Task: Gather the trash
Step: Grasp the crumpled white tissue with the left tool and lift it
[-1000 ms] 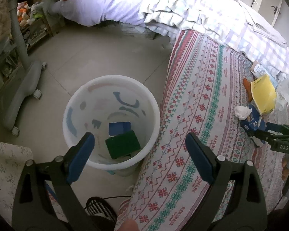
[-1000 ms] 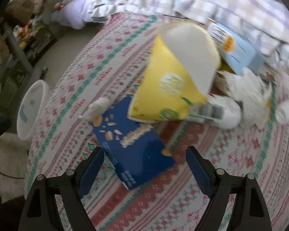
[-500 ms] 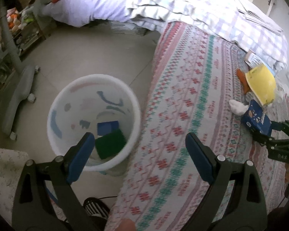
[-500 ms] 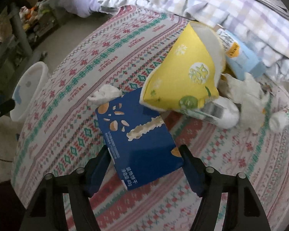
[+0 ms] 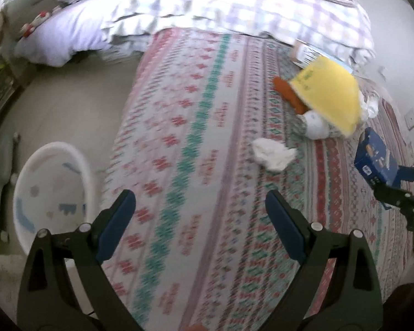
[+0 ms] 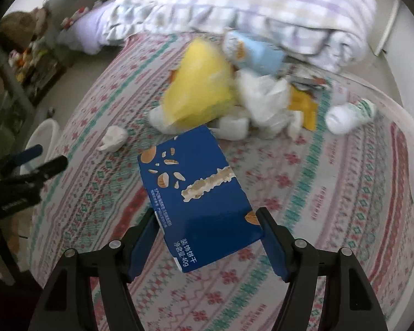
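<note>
Now the flat blue cardboard biscuit box [image 6: 197, 193], lifted off the patterned bedspread [image 6: 331, 193], is held by the right tongs [image 6: 207, 237], just closed; the left tongs [image 5: 200, 220], wide and empty, have been swung from the white plastic bin [image 5: 52, 184] toward the crumpled white tissue [image 5: 271, 154].

I see the blue biscuit box [image 6: 198, 193] tilted above the bed [image 6: 331, 193], the crumpled tissue [image 6: 113, 138] lying left of it.

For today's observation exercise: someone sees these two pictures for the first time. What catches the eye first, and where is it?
The blue biscuit box stands out, clamped in the right gripper above the patterned bedspread. Behind it, near the checked quilt, a yellow bag tops a litter heap. The left gripper is open and empty; the white bin stands on the floor beside the bed.
</note>
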The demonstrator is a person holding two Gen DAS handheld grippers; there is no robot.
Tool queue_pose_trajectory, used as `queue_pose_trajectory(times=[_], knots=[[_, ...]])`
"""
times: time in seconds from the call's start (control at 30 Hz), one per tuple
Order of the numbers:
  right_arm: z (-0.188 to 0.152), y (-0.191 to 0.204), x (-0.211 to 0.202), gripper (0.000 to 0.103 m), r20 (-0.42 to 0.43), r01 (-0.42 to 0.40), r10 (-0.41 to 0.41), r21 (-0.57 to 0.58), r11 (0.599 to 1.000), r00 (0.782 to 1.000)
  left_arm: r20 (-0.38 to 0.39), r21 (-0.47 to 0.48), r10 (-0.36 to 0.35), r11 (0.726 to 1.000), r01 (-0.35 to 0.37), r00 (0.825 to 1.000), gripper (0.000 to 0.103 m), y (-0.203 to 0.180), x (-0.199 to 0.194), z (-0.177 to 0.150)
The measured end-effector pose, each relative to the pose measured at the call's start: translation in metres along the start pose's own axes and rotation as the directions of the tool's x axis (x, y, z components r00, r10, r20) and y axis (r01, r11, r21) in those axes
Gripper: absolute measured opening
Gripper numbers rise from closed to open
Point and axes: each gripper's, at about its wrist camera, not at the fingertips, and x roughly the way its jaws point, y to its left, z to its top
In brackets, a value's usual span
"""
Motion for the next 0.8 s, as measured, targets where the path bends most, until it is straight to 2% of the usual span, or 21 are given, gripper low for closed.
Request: queue_pose_trajectory(times=[0.23,0.4,0.5,0.67,0.8], knots=[[-0.012,-0.037,-0.017,0.073,0.028,-0.008,0.006,0.077,0.997,1.000,0.014,0.039,-0.073,0.997,0.073,0.997,0.087,-0.030,0.019,0.011],[-0.013,-0.048,-0.020,0.073,0.026,-0.010,0.007,0.096,0.995,1.000,0.030,0.036,-0.082,0.996,0.081,0.996,0.076,-0.043,0.032,0.019],[-0.011,-0.048,-0.016,0.073,0.022,-0.001,-0.001,0.100,0.995,1.000,0.034,0.032,-0.085,0.996,0.084,0.996,0.065,-0.047,0.037,0.022],[-0.015,-0.057,-0.015,0.073,0.013,0.015,-0.016,0.107,0.994,1.000,0.006,0.025,-0.088,0.996,0.088,0.996,0.036,-0.049,0.046,0.021],[-0.020,-0.065,-0.019,0.073,0.017,0.019,-0.022,0.120,0.993,1.000,0.026,0.022,-0.104,0.994,0.103,0.994,0.023,-0.047,0.042,0.022]])
